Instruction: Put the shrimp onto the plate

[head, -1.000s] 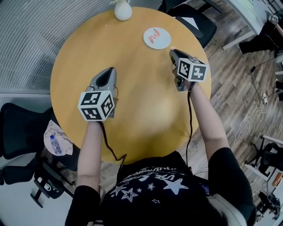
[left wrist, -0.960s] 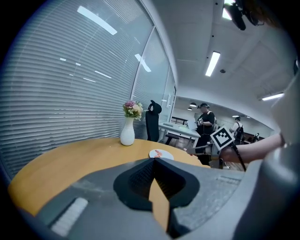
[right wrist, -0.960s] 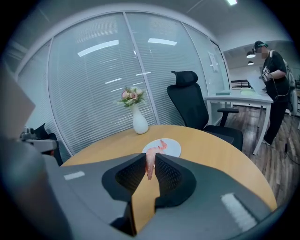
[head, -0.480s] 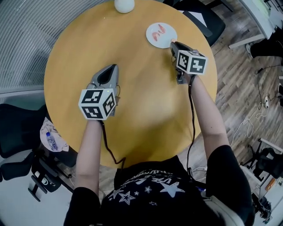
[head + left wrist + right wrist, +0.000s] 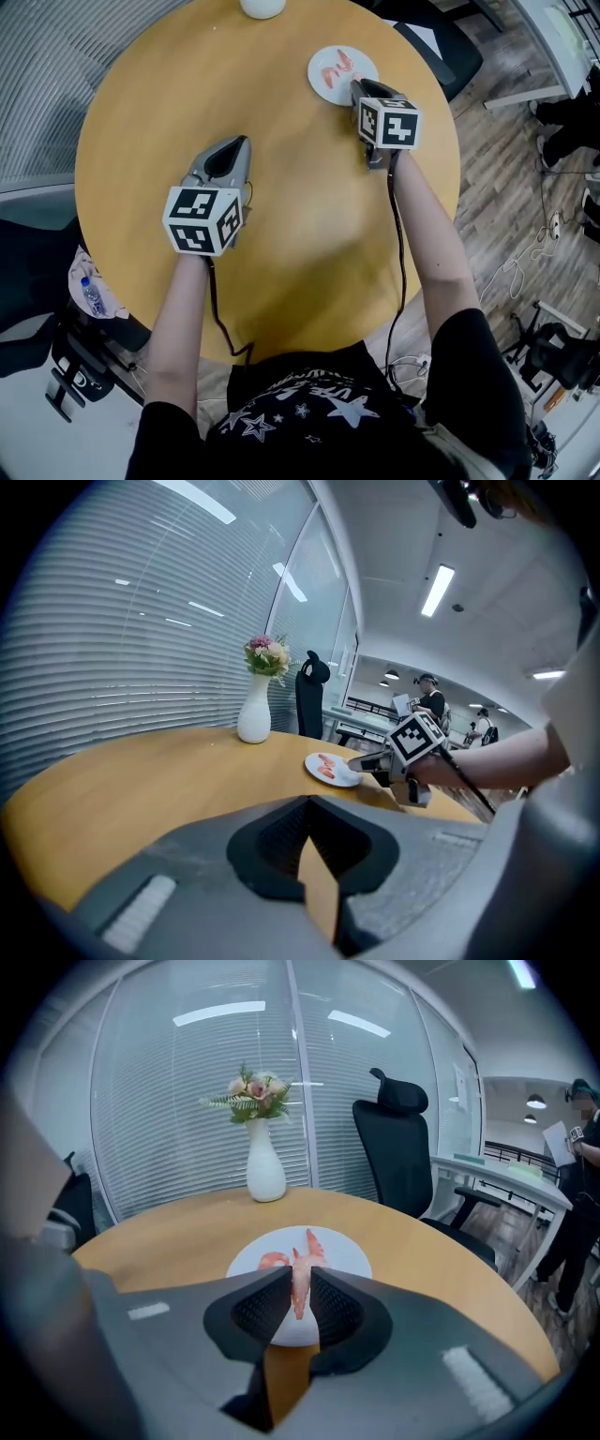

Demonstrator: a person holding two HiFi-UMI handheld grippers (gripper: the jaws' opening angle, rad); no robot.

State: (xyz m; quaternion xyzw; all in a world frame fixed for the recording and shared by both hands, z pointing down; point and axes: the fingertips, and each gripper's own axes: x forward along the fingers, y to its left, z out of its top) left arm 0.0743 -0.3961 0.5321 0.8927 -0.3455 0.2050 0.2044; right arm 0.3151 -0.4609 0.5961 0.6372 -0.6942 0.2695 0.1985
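A white plate (image 5: 365,62) sits at the far right of the round wooden table (image 5: 281,244), with two pink shrimp (image 5: 331,73) lying on it. My right gripper (image 5: 355,85) reaches over the plate's near edge and is shut on a third shrimp (image 5: 300,1286). That shrimp stands upright between the jaws, above the plate (image 5: 345,1256); one curled shrimp (image 5: 272,1261) lies just left of it. My left gripper (image 5: 232,152) hovers over the table's middle left, shut and holding nothing. From the left gripper view, the plate (image 5: 339,778) and the right gripper (image 5: 361,762) appear ahead to the right.
A white vase (image 5: 262,6) with flowers (image 5: 253,1089) stands at the table's far edge, behind the plate. A black office chair (image 5: 399,1159) sits beyond the table on the right. The table's right edge runs close to the plate.
My right gripper has moved forward and a little left with the shrimp, from beside the plate's near edge to over it. The left gripper has stayed where it was.
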